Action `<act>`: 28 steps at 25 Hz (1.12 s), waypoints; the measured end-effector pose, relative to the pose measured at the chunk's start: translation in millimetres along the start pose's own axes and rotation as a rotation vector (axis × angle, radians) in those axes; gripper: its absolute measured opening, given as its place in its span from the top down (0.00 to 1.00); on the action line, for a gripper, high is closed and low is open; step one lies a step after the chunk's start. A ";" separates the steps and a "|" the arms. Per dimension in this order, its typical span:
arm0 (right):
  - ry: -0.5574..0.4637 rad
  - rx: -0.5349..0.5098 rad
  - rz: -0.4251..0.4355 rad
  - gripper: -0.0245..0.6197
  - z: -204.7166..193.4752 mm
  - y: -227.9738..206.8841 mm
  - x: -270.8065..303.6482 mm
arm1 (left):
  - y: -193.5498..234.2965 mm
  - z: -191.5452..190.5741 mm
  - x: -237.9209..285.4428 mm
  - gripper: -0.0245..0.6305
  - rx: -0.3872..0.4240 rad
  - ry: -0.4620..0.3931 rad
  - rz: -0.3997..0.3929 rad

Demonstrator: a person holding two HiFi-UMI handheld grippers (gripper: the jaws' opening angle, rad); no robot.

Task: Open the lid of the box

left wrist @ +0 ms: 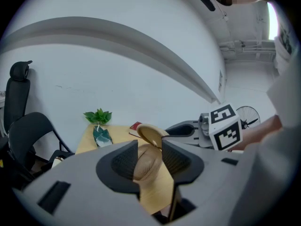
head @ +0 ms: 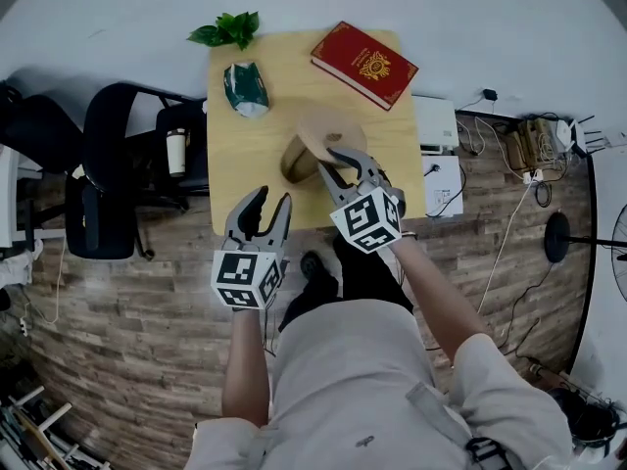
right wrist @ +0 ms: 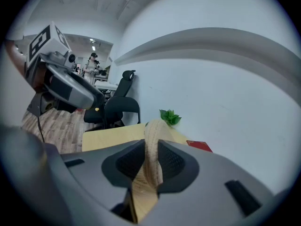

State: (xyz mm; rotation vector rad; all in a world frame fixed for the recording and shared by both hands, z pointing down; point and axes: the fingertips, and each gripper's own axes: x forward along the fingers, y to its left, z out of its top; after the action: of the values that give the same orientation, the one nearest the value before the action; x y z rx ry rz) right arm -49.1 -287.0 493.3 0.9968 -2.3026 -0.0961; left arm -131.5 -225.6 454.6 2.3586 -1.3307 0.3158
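A round wooden box (head: 292, 161) stands near the front of the light wooden table (head: 245, 179). Its lid (head: 328, 133) is tilted up over the box's right side. My right gripper (head: 338, 163) is shut on the lid's rim; in the right gripper view the lid's edge (right wrist: 153, 145) stands upright between the pads (right wrist: 170, 160), which press on it. My left gripper (head: 272, 199) hovers at the table's front edge, left of and nearer than the box, open with nothing in it. In the left gripper view the box (left wrist: 146, 164) shows through the gap, with the raised lid (left wrist: 150, 134) above it.
On the table's far side lie a red book (head: 363, 64), a green packet (head: 245, 88) and a small plant (head: 227, 29). Black chairs (head: 108, 164) stand to the left. A white unit (head: 436, 122) and cables lie on the floor to the right.
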 end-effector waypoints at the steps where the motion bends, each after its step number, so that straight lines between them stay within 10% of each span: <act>1: -0.009 0.020 -0.004 0.83 3.3 -3.9 -2.8 | -2.6 2.8 -0.1 0.73 0.004 -0.002 -0.005; 28: -0.191 0.454 -0.130 0.83 25.1 -50.6 -115.1 | -36.6 32.1 -28.4 0.74 0.033 -0.067 -0.058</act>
State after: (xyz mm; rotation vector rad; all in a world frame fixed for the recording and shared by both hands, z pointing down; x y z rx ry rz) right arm 29.0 -249.0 398.9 1.4166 -2.4888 0.3050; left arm -115.1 -201.9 406.2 2.4500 -1.2937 0.2450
